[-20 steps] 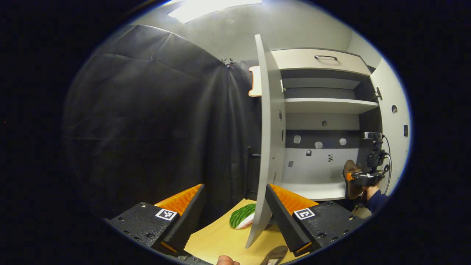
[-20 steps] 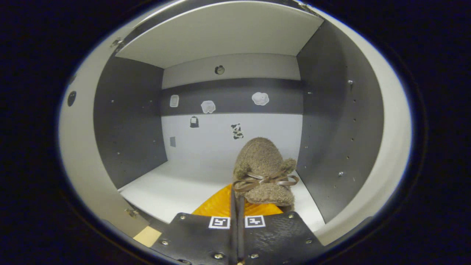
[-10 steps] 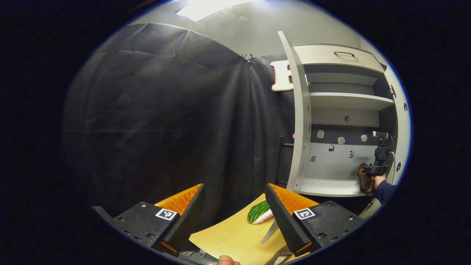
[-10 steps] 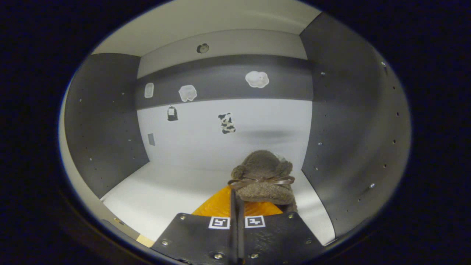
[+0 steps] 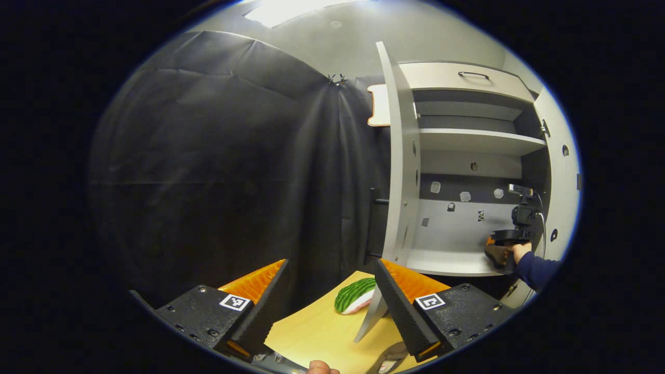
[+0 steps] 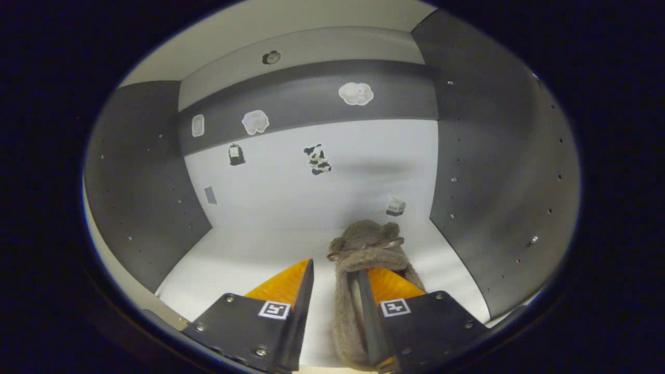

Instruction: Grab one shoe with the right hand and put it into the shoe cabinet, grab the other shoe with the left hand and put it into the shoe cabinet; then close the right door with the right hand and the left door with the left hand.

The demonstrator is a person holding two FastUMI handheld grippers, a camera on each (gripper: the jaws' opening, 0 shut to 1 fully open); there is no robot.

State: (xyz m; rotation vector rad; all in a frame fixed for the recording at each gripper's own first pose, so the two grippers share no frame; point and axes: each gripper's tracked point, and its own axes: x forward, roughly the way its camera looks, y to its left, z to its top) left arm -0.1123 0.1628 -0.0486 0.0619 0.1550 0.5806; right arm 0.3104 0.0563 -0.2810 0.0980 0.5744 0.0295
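Fingers of my R gripper (image 6: pixel 335 283) stand apart, fuzzy brown shoe (image 6: pixel 363 270) resting on cabinet floor (image 6: pixel 244 265) between them. L gripper (image 5: pixel 330 283) fingers also apart, hovering over wood table (image 5: pixel 322 332) w/ nothing held.

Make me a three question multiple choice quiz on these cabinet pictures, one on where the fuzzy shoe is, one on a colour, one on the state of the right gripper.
1. Where is the brown shoe?
A. on the cabinet's bottom shelf, near its right wall
B. on the upper shelf
C. on the wooden table

2. What colour is the rounded striped object on the wooden table?
A. blue
B. green
C. red

3. How does the right gripper stand?
A. shut on the shoe
B. shut on a door handle
C. open, with the shoe's heel between its fingers

Answers: 1 A, the right gripper view shows the shoe lying on the white shelf floor close to the right wall. 2 B, green stripes show in the left gripper view. 3 C, the fingers stand well apart.
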